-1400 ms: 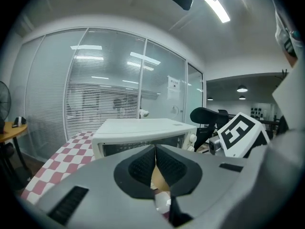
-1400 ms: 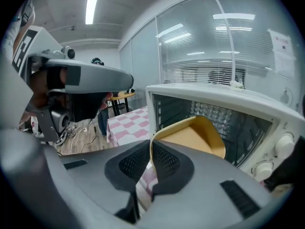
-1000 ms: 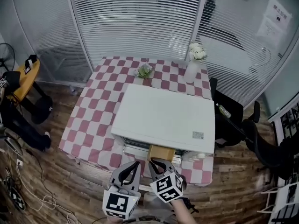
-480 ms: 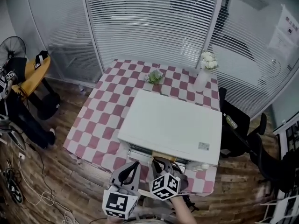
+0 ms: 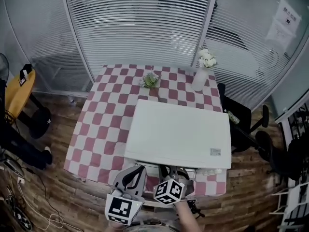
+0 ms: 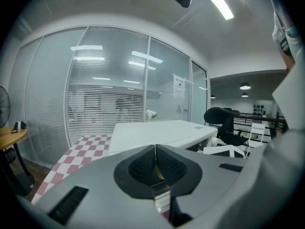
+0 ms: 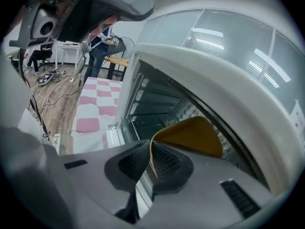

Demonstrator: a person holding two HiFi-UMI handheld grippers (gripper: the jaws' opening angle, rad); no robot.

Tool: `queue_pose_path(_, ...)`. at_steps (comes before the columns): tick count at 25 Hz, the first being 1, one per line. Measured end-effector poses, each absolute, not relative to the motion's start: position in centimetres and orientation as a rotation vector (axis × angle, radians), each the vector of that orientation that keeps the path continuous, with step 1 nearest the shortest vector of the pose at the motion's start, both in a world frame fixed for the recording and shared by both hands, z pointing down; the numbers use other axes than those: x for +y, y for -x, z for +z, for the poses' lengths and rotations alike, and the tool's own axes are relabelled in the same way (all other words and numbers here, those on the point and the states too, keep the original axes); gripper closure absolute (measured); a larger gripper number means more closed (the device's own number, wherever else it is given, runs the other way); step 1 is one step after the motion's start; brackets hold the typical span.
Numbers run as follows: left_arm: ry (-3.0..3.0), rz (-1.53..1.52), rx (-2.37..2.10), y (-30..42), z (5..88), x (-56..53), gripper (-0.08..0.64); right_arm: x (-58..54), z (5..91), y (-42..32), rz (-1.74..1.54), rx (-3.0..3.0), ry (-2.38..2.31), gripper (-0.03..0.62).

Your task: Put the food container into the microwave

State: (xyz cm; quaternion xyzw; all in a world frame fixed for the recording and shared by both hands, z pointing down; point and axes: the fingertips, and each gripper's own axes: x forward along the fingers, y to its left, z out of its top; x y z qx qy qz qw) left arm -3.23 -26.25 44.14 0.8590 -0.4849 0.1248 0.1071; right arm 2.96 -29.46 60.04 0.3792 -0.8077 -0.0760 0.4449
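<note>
A white microwave [image 5: 178,132] stands on a red-and-white checked table [image 5: 104,120], with its open front facing me. In the right gripper view, a yellow-brown food container [image 7: 190,135] sits inside the dark cavity [image 7: 157,106]. My right gripper [image 7: 150,149] is shut on the container's near edge. In the head view the right gripper [image 5: 171,172] is at the microwave's front and the container is hidden under the microwave's top. My left gripper [image 5: 135,173] hangs just left of it, jaws shut, holding nothing [image 6: 155,149].
A white vase with white flowers [image 5: 200,76] and a small green plant [image 5: 150,79] stand at the table's far edge. Glass walls with blinds close off the back. A black office chair [image 5: 241,124] is at the right and a yellow table [image 5: 19,88] at the left.
The right gripper has pushed the container forward. It showed in front of the microwave a second ago and is now out of the head view. The left gripper has barely moved.
</note>
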Motion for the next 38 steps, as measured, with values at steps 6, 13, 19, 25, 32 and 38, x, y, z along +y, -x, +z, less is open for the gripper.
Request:
queue_pose_path(6,-2.558,0.363,-1.383,4.2,44.4,-26.8,0.546,-30.5,61.6,-2.7,-0.261,-1.892,-0.954,0.58)
queue_pose_path(13,-2.549,0.36,-1.373,5.2,44.6,-26.4,0.546,-31.2,62.4,-2.3,-0.294,-1.839,-0.967,0.578)
queue_pose_path(19,-2.558,0.348,-1.402,5.9,45.0,-26.4,0.546,-31.4,61.9,-2.4,-0.287,-1.847,-1.011,0.561)
queue_pose_path(25,-2.55,0.381,-1.372,5.4,44.9,-26.0,0.546,-30.9,61.0,-2.4,-0.176,-1.952,-1.066,0.537)
queue_pose_path(32,-2.57,0.418,-1.34,4.7,45.8,-25.4,0.546,-29.2,58.7,-3.4,-0.005,-2.081,-1.193,0.544)
queue_pose_path(38,-2.601,0.415,-1.287,3.3,46.1,-24.5,0.546,-27.4,55.9,-4.3,0.149,-2.227,-1.285,0.598)
